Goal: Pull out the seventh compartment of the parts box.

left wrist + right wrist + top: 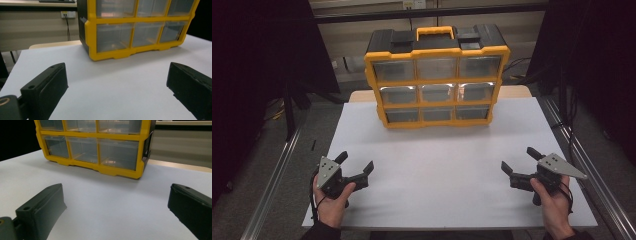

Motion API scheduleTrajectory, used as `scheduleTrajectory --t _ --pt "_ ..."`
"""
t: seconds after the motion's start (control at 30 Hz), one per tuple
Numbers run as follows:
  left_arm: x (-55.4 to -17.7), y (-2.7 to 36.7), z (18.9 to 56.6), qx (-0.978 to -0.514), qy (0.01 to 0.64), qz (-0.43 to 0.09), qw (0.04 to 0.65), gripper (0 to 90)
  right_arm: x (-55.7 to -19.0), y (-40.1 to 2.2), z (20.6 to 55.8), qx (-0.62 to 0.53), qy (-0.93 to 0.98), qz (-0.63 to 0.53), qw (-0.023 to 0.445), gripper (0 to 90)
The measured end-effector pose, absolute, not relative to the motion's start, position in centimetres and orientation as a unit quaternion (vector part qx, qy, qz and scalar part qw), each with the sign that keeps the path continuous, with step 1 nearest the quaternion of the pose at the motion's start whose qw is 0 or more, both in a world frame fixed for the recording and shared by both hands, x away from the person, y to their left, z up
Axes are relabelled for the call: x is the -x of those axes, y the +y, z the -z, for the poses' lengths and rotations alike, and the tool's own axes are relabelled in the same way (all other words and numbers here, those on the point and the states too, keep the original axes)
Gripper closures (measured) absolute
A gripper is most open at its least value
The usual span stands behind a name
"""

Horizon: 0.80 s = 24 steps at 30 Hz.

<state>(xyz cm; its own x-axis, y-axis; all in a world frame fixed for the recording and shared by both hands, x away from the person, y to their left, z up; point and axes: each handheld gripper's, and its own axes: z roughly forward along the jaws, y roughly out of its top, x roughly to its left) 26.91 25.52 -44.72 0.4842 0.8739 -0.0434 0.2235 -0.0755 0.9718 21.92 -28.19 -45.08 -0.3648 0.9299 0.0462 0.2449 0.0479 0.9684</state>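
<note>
Nothing looks started yet. The organizer (437,75) stands at the counter's (437,170) far edge, all drawers shut. Left tool (354,165) and right tool (519,160) sit near the front corners, jaws spread wide, grasping nothing; any drawer work lies ahead.

No text, label, brand, number or sign can be read anywhere, not on the yellow and black drawer cabinet (436,75), not on its clear drawers (114,36), and not on the white table (447,170).
</note>
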Motion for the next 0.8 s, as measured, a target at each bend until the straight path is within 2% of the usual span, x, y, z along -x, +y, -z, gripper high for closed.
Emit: scheduleTrajectory --t 0.33,0.5,0.8 --pt "-27.4 24.9 44.3 -0.688 0.382 -0.315 0.53 3.4 -21.8 -28.2 45.2 -0.457 0.649 -0.514 0.327 0.0" --pt "-28.0 24.8 44.4 -0.681 0.387 -0.313 0.537 3.4 -21.8 -28.3 45.2 -0.461 0.647 -0.514 0.323 0.0" --pt "-29.3 24.3 44.8 -0.697 0.379 -0.325 0.515 3.7 -21.8 -28.3 45.3 -0.459 0.65 -0.514 0.319 0.0"
